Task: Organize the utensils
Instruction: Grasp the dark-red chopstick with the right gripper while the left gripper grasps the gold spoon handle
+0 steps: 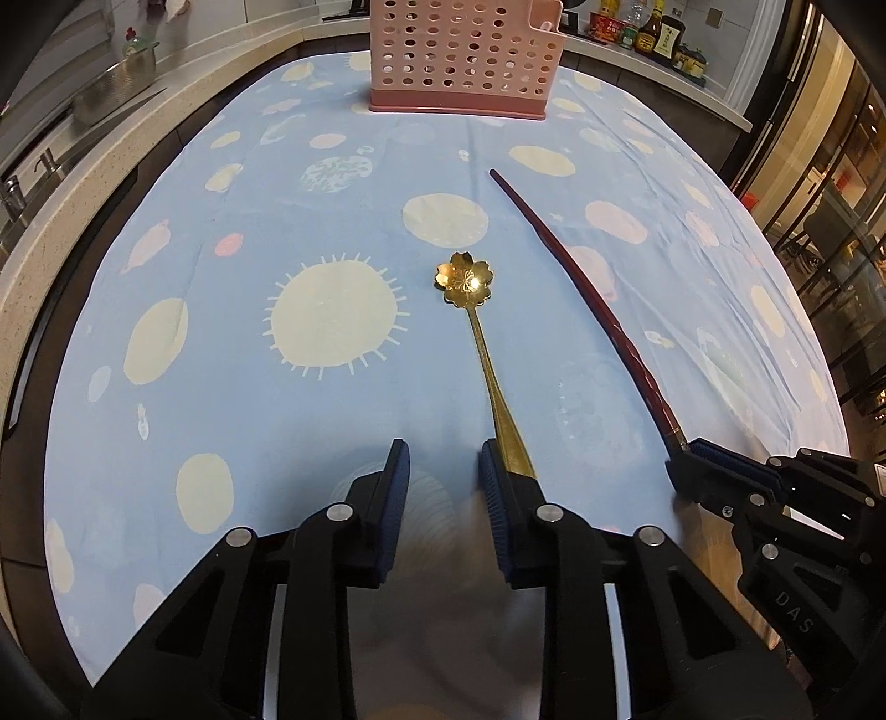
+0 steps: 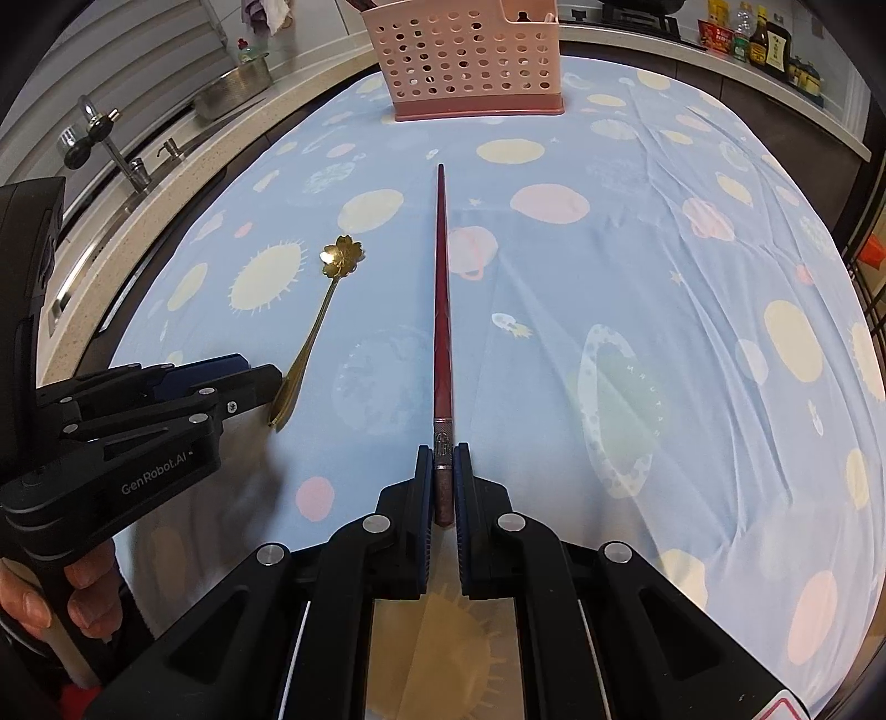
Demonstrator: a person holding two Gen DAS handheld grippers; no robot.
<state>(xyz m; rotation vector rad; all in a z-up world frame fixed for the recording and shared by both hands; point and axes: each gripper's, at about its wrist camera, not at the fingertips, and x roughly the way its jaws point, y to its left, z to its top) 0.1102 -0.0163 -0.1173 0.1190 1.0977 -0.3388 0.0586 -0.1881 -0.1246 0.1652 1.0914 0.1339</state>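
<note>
A gold spoon with a flower-shaped bowl lies on the blue tablecloth; it also shows in the right wrist view. My left gripper is open, and the spoon's handle end lies just outside its right finger, not between the jaws. A dark red chopstick lies pointing at the pink holder. My right gripper is shut on the chopstick's butt end; it shows in the left wrist view too. The pink perforated utensil holder stands at the far end, also in the right wrist view.
A counter with a sink, faucet and metal bowl runs along the left. Sauce bottles stand at the back right. The left gripper's body sits close left of the right gripper.
</note>
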